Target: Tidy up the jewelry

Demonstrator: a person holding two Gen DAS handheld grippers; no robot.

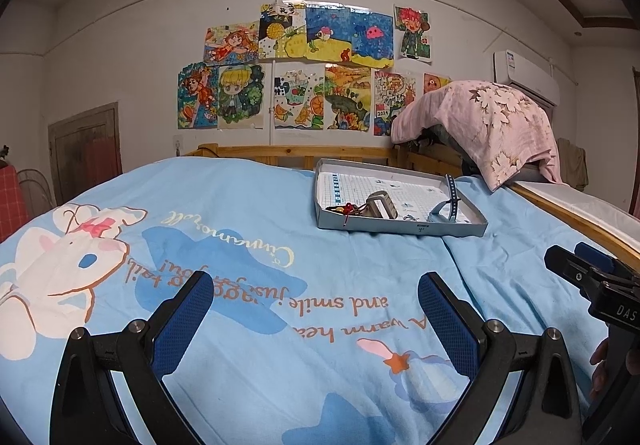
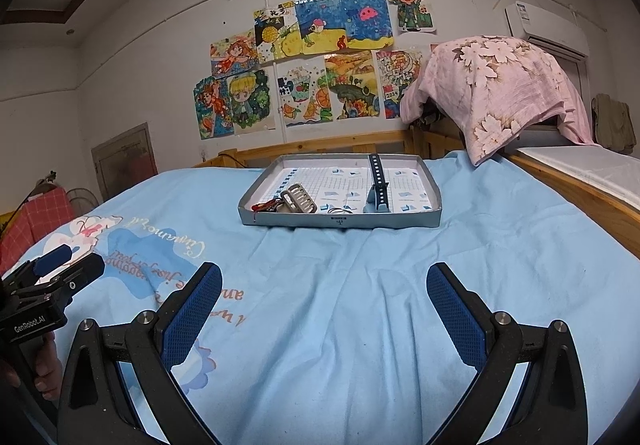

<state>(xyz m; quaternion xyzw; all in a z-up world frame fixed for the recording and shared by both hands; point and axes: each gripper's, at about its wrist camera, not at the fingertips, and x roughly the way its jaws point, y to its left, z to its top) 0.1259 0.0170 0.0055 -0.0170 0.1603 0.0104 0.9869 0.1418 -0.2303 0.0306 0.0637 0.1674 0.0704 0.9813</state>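
Both hand-held grippers, left (image 1: 316,299) and right (image 2: 324,289), hang wide open over the blue bedsheet (image 2: 360,285), holding nothing. The jewelry sits well ahead of them in a shallow grey box lid (image 2: 344,221): a metal link watch band (image 2: 299,198), a red cord bracelet (image 2: 266,206) and a blue perforated strap (image 2: 378,181) (part of it standing upright). All of it probably light and floppy; I'd pinch the strap mid-length.
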